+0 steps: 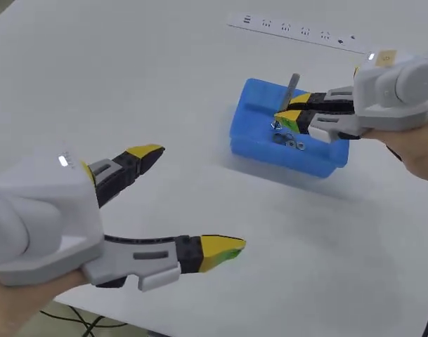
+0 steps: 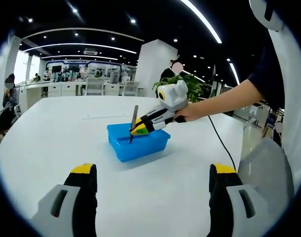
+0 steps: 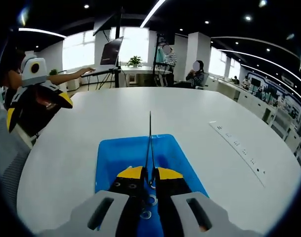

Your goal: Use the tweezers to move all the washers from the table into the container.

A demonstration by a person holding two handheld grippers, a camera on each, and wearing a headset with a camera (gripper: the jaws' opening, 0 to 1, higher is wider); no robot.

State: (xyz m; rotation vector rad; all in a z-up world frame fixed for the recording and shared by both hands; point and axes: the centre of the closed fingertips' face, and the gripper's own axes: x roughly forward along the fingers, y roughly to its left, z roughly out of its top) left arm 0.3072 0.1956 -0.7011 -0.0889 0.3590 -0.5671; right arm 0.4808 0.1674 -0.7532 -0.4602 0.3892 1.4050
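Far left in the head view: left tool (image 1: 192, 198), spread wide with nothing between the jaws, held above bare white counter (image 1: 129, 84) and well apart from the work. Same wide spread seen in the left gripper view (image 2: 152, 177), jaws rising at either side of the bottom edge.

Right of centre: blue rectangular container (image 1: 256, 133) flat on the counter. Inside it, several small metal washers (image 1: 291, 142) on the blue floor near the right-hand end.

Over the container: right tool (image 1: 287, 112), jaws pinched narrow on a pair of grey tweezers (image 1: 293, 88). Tweezers' tips down inside the container among the washers, upper end sticking out above the jaws. Perhaps a washer at the tips, too small to be sure.

In the right gripper view, tweezers (image 3: 150, 143) clamped between the yellow-tipped jaws, washers (image 3: 150, 200) just below them.

Farthest right and back: a white power strip (image 1: 298, 31) lying on the counter.
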